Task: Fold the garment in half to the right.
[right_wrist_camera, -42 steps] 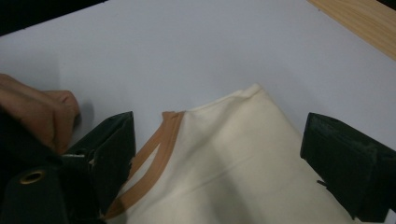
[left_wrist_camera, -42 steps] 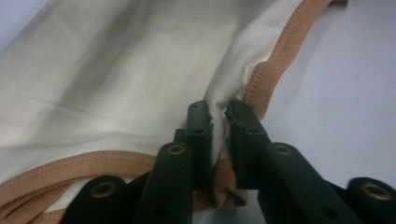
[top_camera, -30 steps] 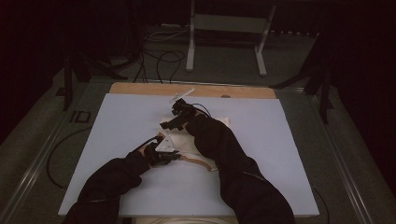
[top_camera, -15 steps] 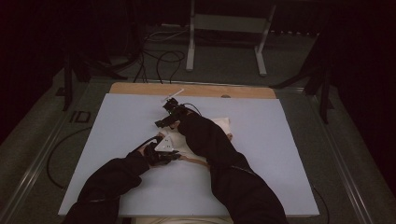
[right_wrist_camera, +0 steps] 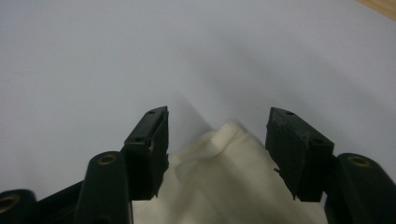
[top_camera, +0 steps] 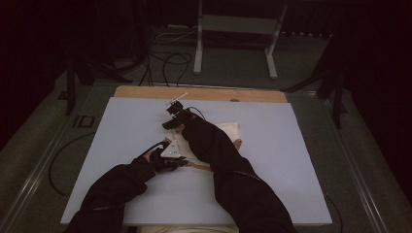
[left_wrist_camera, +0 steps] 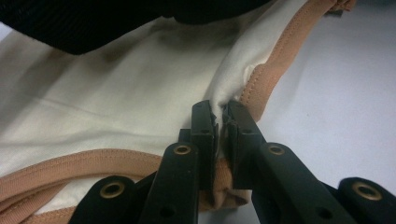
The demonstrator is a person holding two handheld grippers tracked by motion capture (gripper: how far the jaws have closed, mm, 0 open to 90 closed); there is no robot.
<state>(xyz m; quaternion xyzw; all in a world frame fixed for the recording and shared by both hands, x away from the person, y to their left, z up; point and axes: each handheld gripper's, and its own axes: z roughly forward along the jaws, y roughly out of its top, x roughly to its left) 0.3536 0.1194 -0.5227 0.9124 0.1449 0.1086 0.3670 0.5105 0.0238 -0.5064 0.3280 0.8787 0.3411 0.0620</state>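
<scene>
Left tool [left_wrist_camera: 219,122] pinches the cream garment [left_wrist_camera: 116,102] at its tan hem, anchoring it; right tool [right_wrist_camera: 217,140] gapes empty over a far corner.

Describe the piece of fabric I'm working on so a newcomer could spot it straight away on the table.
On the pale blue board covering the table, look near the middle, under the person's arms. The cream cloth lies there, its tan-trimmed edge pinched in the left claw. It is the sole soft thing there, with a tan band along its hem.

Cream woven cloth garment [left_wrist_camera: 116,102] with tan ribbed stitched trim [left_wrist_camera: 275,60], matt; matt black plastic left gripper [left_wrist_camera: 219,122]; smooth matt pale-blue tabletop sheet [right_wrist_camera: 140,51].
</scene>
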